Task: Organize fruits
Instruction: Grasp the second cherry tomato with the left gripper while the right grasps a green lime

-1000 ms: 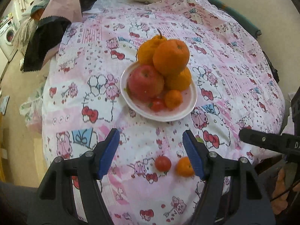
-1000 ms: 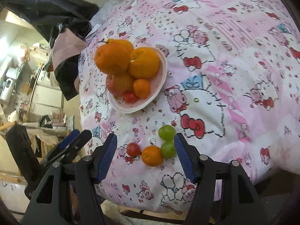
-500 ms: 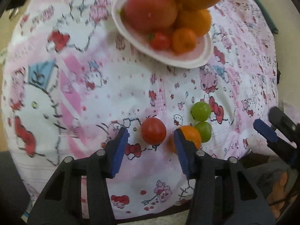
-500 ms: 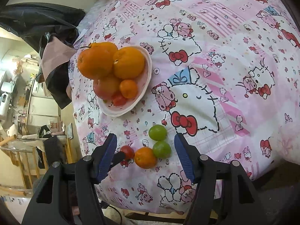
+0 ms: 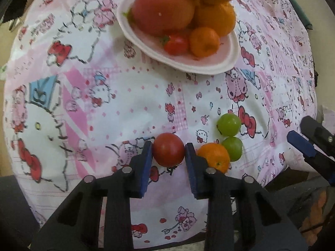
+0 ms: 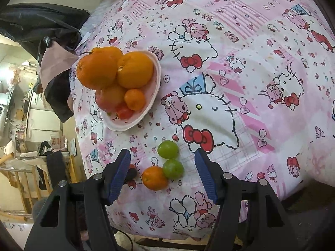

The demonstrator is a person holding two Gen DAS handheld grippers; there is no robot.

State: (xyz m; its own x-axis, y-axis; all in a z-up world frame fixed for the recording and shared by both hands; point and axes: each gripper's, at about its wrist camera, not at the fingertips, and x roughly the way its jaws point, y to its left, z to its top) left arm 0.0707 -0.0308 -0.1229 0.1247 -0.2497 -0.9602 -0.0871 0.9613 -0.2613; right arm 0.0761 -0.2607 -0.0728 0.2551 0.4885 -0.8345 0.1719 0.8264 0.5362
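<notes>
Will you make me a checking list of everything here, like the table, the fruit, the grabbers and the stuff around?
Surface: tablecloth, pink cartoon print.
Job's things: plate piled with oranges, an apple, small fruit; loose tomato, small orange, two green fruits touching.
Clutter: dark and pink cloths at the far edge.
Grippers: left gripper shut on the tomato; right gripper open, over the loose fruit.
Cables: nothing seen.
Surroundings: wall, kitchen appliances, wooden chair.
</notes>
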